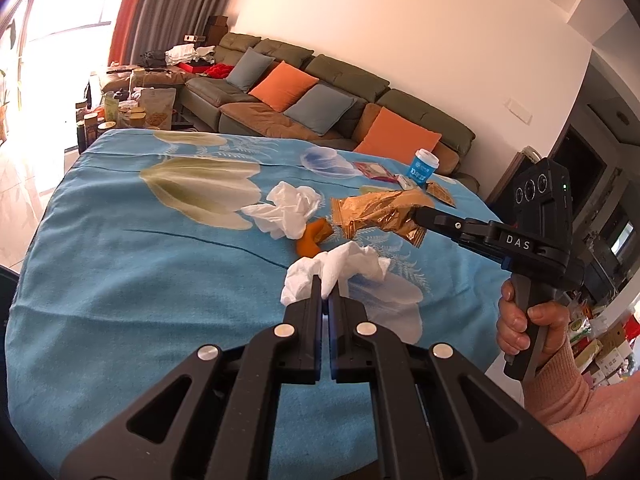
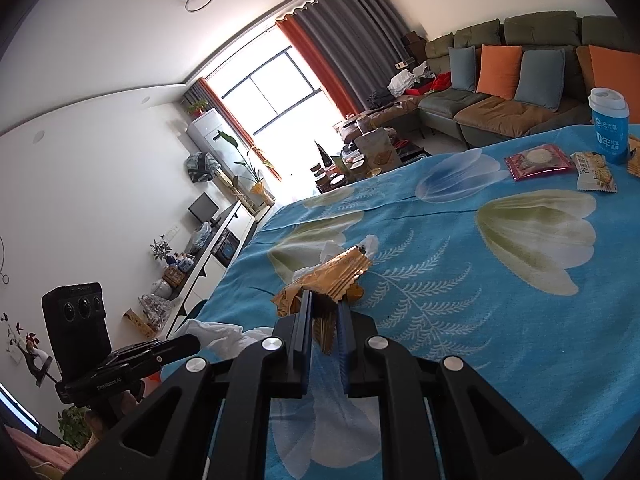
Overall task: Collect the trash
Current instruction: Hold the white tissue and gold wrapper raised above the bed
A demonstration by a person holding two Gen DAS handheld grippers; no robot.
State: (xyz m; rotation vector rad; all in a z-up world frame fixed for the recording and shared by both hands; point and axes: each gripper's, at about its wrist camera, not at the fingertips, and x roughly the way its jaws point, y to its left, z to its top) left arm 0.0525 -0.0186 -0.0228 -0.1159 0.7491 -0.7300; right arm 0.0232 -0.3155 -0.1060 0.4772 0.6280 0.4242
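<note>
My left gripper (image 1: 325, 285) is shut on a crumpled white tissue (image 1: 340, 272), held a little above the blue flowered cloth (image 1: 120, 280). My right gripper (image 2: 325, 300) is shut on a crinkled gold wrapper (image 2: 328, 276); in the left wrist view the same gold wrapper (image 1: 380, 212) hangs from the right gripper (image 1: 420, 216), held by a person's hand (image 1: 524, 320). A second crumpled tissue (image 1: 288, 208) and an orange peel (image 1: 314, 238) lie on the cloth between the two grippers. The left gripper (image 2: 192, 344) shows at the lower left of the right wrist view with white tissue (image 2: 220, 336) beside it.
A blue and white cup (image 2: 610, 124), a pink snack packet (image 2: 538, 160) and a cracker packet (image 2: 596, 172) sit at the cloth's far corner. A green sofa (image 1: 320, 92) with orange and blue cushions stands behind. Jars and bags (image 1: 132, 112) crowd a low table beyond the far edge.
</note>
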